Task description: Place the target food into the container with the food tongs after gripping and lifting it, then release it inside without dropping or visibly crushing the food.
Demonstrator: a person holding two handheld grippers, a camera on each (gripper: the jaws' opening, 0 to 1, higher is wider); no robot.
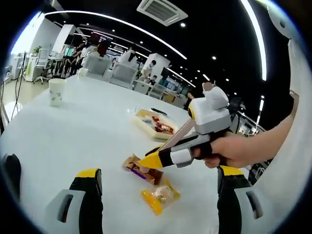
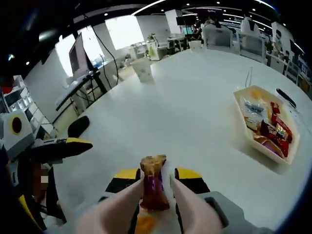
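A brown and purple snack packet (image 2: 154, 181) lies on the white table (image 2: 195, 107). It shows again as the snack packet (image 1: 142, 170) in the left gripper view. My right gripper (image 2: 158, 174) is shut on pink food tongs (image 2: 187, 202), whose two arms sit close on either side of the packet. From the side, the right gripper (image 1: 152, 159) reaches down to the packet in a person's hand (image 1: 234, 151). A white tray (image 2: 291, 157) with several wrapped snacks sits to the right. My left gripper (image 1: 159, 172) stands open and holds nothing, short of the packet.
A yellow packet (image 1: 161, 196) lies just beside the brown one, toward me. A paper cup (image 1: 57, 91) stands far back on the table. The left gripper (image 2: 73, 139) hovers off the table's left edge. Chairs and desks fill the room behind.
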